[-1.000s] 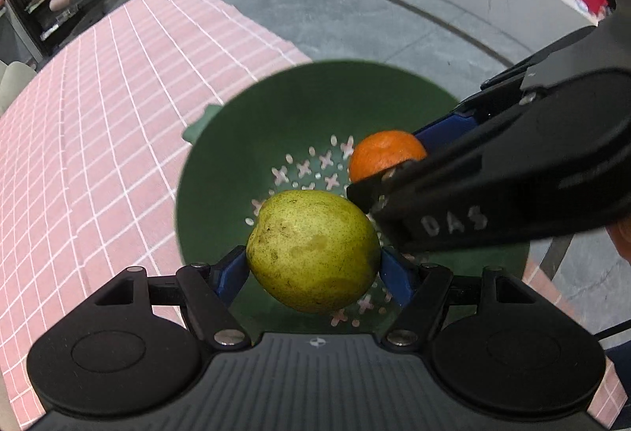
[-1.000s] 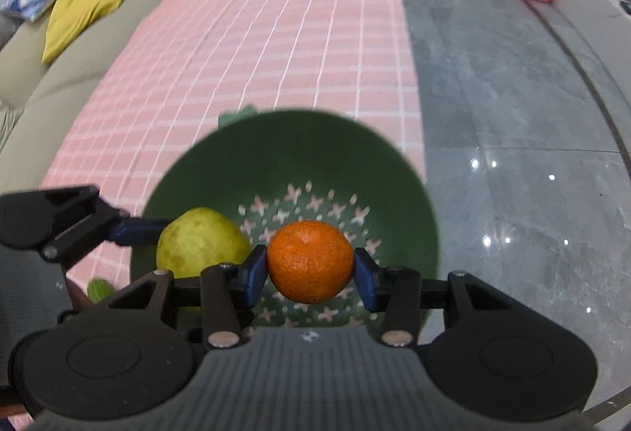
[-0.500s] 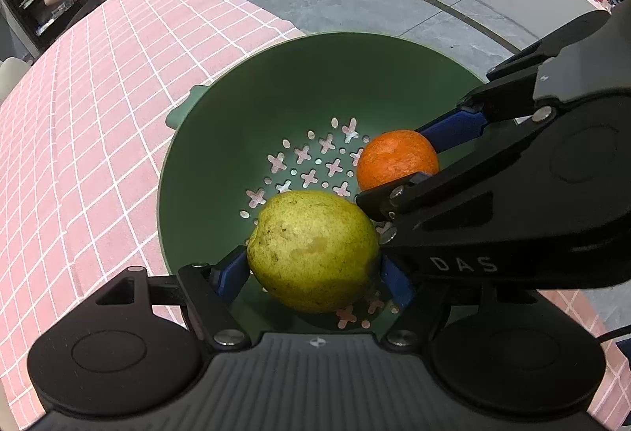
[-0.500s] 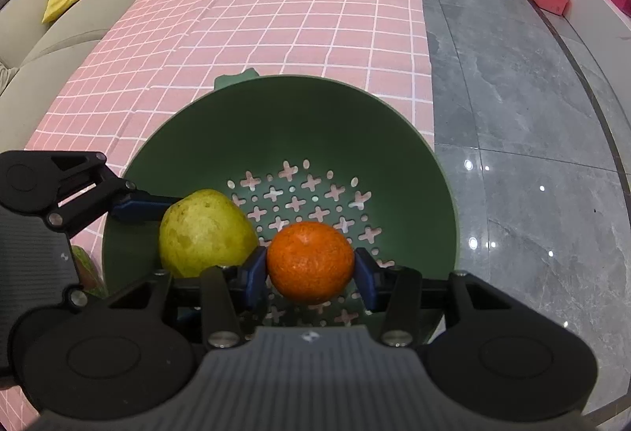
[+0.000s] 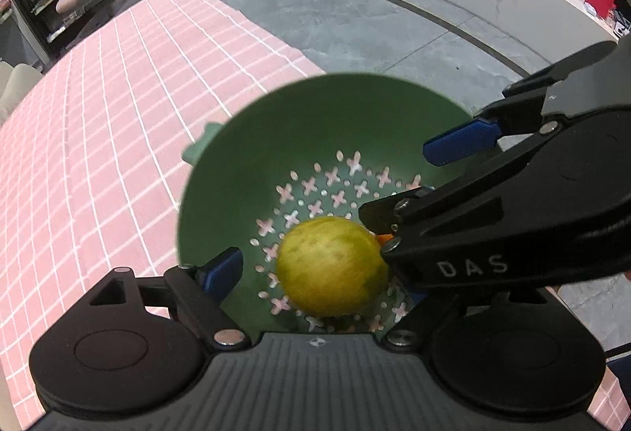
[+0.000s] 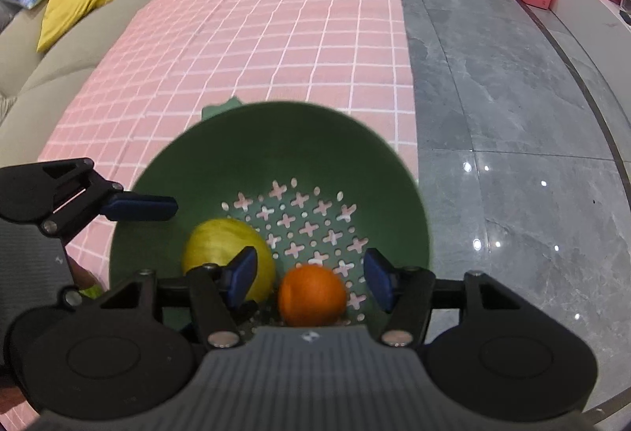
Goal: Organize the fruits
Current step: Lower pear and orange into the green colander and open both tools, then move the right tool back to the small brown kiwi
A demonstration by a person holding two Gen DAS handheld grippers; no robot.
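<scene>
Inside colander (image 6: pixel 221 170): one pear (image 6: pixel 221 249), one orange (image 6: pixel 311 293).

Both feeds bright enough, even indoor light, no hard shadows I can see. Fisheye bends everything hard at the edges; grid lines on the pink cloth (image 6: pixel 276 48) curve outward. Motion blur on the pear (image 5: pixel 331 265) and orange (image 6: pixel 311 295), also on the green bowl (image 6: pixel 276 139) rim, soft in both views. Small ceiling-light glints on the glossy grey floor (image 6: pixel 512 174), right cam. My tongs' housings look sharp up close.
</scene>
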